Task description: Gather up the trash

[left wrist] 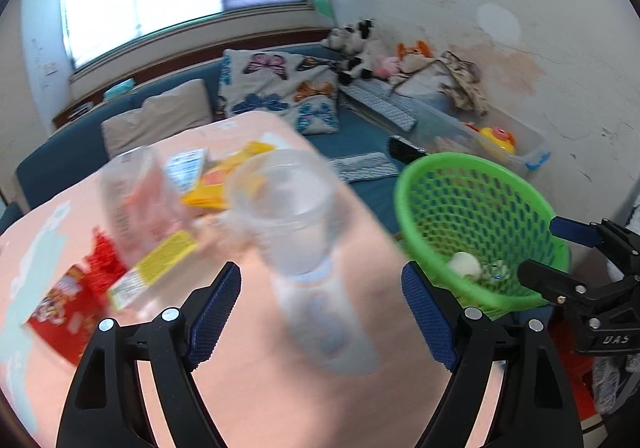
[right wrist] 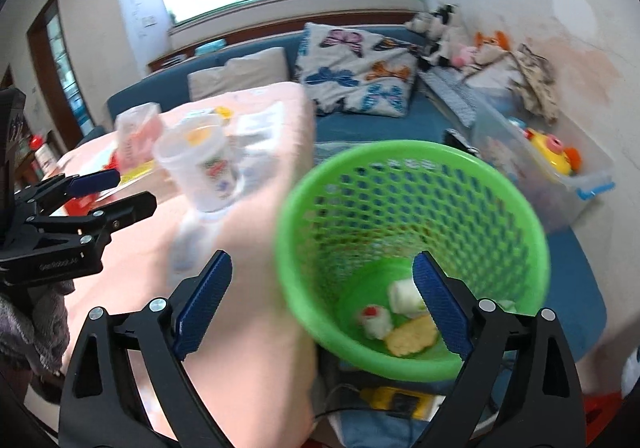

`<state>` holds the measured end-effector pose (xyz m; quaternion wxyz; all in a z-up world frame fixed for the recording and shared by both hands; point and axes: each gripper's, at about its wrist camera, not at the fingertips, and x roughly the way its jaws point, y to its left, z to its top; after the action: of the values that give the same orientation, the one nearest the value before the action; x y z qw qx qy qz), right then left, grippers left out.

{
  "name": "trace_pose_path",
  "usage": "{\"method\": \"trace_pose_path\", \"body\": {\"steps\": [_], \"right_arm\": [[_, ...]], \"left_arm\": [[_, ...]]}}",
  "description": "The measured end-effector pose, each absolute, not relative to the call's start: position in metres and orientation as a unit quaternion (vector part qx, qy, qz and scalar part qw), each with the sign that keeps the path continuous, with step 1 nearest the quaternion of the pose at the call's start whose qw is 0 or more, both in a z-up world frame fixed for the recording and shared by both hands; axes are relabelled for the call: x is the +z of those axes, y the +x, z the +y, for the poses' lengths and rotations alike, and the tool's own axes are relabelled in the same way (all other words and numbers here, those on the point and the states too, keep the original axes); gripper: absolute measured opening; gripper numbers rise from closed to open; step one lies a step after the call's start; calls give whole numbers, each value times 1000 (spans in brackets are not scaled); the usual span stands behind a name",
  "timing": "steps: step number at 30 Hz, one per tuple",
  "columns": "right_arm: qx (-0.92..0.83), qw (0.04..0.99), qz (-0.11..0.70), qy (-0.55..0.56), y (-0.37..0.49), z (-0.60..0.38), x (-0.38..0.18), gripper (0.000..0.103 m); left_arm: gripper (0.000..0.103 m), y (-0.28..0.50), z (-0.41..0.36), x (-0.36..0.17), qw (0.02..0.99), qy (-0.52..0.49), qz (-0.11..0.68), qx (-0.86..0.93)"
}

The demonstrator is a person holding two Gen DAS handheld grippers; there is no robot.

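Observation:
A pink table (left wrist: 248, 388) carries blurred trash: an upright clear plastic cup (left wrist: 284, 207), a second clear cup (left wrist: 132, 199) on its side, yellow wrappers (left wrist: 224, 183), a yellow-labelled packet (left wrist: 156, 272) and a red packet (left wrist: 72, 300). My left gripper (left wrist: 320, 276) is open just short of the upright cup, nothing between its pads. The green mesh basket (right wrist: 400, 207) stands off the table's right edge, holding white scraps (right wrist: 404, 296) and a yellow biscuit (right wrist: 412, 336). My right gripper (right wrist: 322, 264) hangs open and empty over the basket's near rim. The printed cup (right wrist: 200, 167) is on the table to its left.
Behind the table runs a blue sofa (left wrist: 360, 135) with a butterfly pillow (left wrist: 280, 87) and plush toys (left wrist: 360, 43). A clear storage box (left wrist: 500, 135) with a yellow toy sits by the wall. A yellow device (right wrist: 400, 402) with a cable lies under the basket.

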<state>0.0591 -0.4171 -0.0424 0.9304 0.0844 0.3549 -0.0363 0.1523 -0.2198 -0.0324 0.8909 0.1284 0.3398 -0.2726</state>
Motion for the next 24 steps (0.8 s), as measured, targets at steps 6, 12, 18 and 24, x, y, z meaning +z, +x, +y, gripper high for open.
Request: {"method": "trace_pose_path", "body": {"steps": [6, 12, 18, 24], "right_arm": [[5, 933, 351, 72, 75, -379, -31, 94], [28, 935, 351, 46, 97, -348, -24, 94], [43, 933, 355, 31, 123, -328, -26, 94], [47, 928, 369, 19, 156, -317, -40, 94]], "left_arm": [[80, 165, -168, -27, 905, 124, 339, -227], [80, 178, -115, -25, 916, 107, 339, -184], [80, 189, -73, -25, 923, 83, 344, -151], [80, 192, -40, -26, 928, 60, 347, -123]]}}
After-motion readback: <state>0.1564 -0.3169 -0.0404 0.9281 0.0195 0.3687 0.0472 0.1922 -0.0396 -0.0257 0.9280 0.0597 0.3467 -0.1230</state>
